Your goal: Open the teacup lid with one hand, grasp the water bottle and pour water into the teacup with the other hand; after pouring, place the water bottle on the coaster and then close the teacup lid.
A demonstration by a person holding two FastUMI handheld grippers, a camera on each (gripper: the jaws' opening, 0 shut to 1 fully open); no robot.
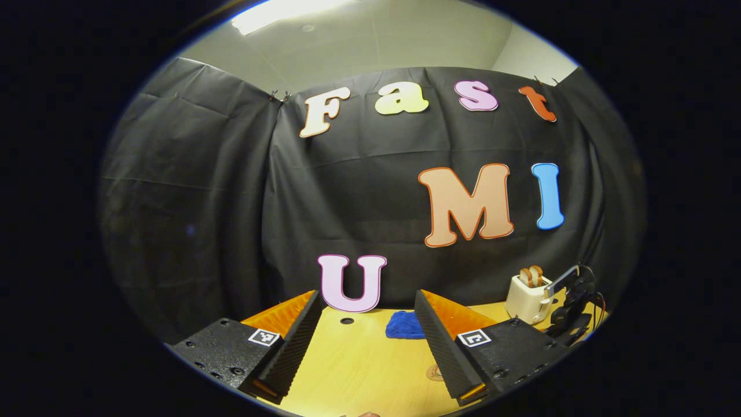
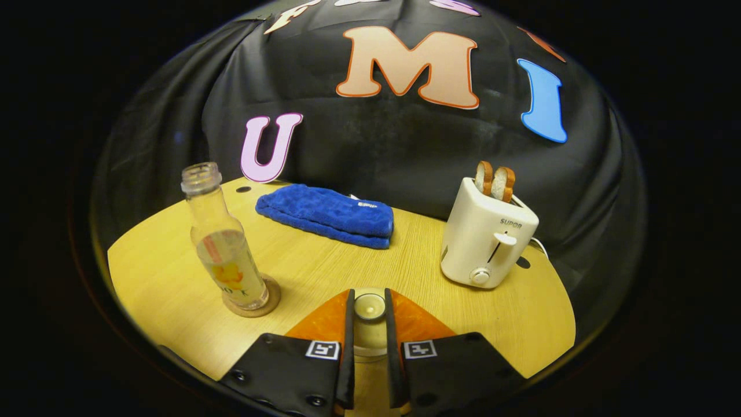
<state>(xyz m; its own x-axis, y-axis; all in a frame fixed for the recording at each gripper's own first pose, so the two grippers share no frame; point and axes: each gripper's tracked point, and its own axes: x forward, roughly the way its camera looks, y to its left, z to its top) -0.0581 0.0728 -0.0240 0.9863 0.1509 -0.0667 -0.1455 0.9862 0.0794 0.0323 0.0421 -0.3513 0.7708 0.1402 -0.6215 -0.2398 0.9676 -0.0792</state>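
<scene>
A clear, uncapped water bottle [image 2: 223, 249] with some liquid in it stands upright on a round cork coaster [image 2: 253, 300] at the left of the wooden table [image 2: 168, 278]. My right gripper [image 2: 369, 296] is shut on the pale round knob of the teacup lid [image 2: 369, 308], which sits between its two fingers near the table's front. The cup beneath is mostly hidden, so I cannot tell whether the lid rests on it. The bottle is apart from this gripper, to its left. In the left gripper view my left gripper [image 1: 367, 301] is open above the table with nothing between its fingers.
A folded blue towel [image 2: 327, 215] lies at the back of the table, also in the left gripper view [image 1: 405, 325]. A white toaster [image 2: 489, 234] holding two bread slices stands at the right. A black device with cables [image 1: 573, 307] sits beside the toaster [image 1: 528, 298].
</scene>
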